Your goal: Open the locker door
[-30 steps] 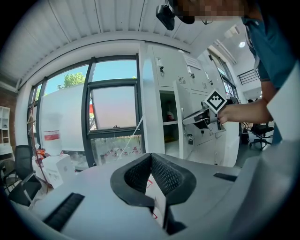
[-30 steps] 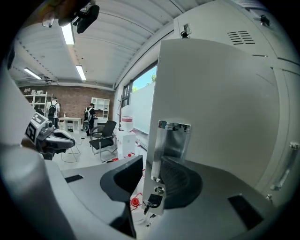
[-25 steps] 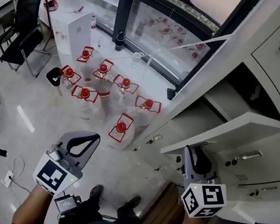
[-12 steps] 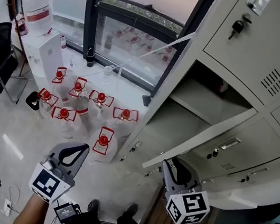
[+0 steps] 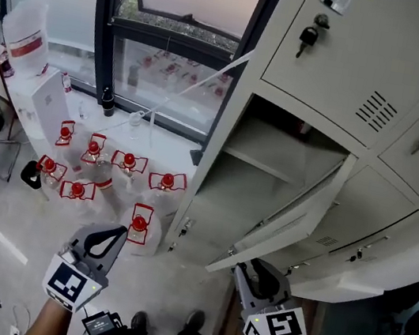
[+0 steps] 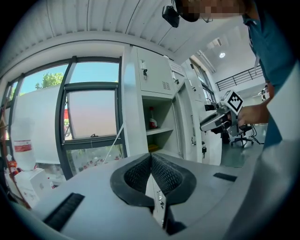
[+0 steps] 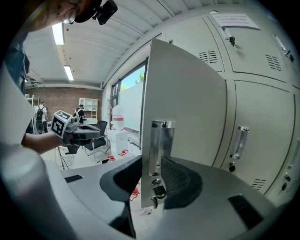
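**Right gripper view: tongs clamped on the free edge of the half-open door**

The pale grey sheet-metal locker door [image 7: 187, 89] stands edge-on between the two black pads. The right tongs [image 7: 152, 174] are closed on that thin edge, level with the chrome bar handle [image 7: 161, 140]. From the head view the same door [image 5: 297, 214] hangs partly swung out of the open compartment [image 5: 274, 162]. Its free edge sits at the right tongs [image 5: 254, 271] and its hinge side lies away toward the cabinet's right. The job looks well along, with more swing needed before the door is fully back.

The left tongs [image 6: 151, 158] have their pads together at the tips with nothing between them. In the head view they hang apart from the cabinet [image 5: 119, 232], above the floor.

Risks from here, as I judge them:
- The pads hold only a narrow metal lip. A pull that leaves the hinge arc would twist the lip out of them and let the door swing loose.
- A hard pull could carry the door round into the neighbouring door [image 5: 364, 246] and its handle.
- The clear plastic jugs with red caps [image 5: 139, 226] stand on the floor just left of the cabinet. A backward or sideways step could knock them over.
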The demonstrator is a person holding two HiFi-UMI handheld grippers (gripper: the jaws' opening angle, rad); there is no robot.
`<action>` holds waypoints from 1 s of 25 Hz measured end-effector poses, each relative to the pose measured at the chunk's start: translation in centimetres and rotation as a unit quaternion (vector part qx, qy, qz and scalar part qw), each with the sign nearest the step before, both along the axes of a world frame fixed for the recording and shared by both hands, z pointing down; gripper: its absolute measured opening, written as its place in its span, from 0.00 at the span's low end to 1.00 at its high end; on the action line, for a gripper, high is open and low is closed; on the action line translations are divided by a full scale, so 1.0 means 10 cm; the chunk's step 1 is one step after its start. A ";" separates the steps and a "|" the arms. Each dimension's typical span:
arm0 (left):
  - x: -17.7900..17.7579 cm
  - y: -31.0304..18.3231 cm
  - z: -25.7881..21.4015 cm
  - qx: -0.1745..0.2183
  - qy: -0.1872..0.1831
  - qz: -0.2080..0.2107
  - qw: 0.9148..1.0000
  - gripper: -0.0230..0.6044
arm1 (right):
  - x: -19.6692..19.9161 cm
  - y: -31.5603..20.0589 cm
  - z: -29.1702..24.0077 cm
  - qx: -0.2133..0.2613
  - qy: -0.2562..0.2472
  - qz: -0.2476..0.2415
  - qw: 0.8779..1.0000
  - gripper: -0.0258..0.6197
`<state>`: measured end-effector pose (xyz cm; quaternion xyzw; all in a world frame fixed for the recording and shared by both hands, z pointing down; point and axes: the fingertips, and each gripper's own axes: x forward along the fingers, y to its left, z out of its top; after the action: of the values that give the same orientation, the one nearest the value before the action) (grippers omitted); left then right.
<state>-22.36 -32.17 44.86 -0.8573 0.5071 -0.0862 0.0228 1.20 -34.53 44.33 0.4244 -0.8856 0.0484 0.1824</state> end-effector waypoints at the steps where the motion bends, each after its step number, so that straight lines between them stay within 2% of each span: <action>1: 0.01 -0.01 0.00 -0.001 0.000 0.003 1.000 0.06 | 0.04 0.03 0.00 0.000 0.000 0.006 1.000 0.25; 14: 0.24 -0.04 -0.07 0.004 -0.006 0.039 0.999 0.06 | 0.65 0.33 0.00 -0.002 0.005 0.085 0.996 0.24; 25: 0.54 0.10 -0.10 0.005 -0.006 0.081 0.997 0.06 | 1.20 0.52 0.00 0.011 0.024 0.162 0.986 0.13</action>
<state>-16.92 -31.20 43.84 -0.8947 0.4365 -0.0869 0.0375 13.23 -29.37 44.30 0.5658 -0.8006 0.0568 0.1889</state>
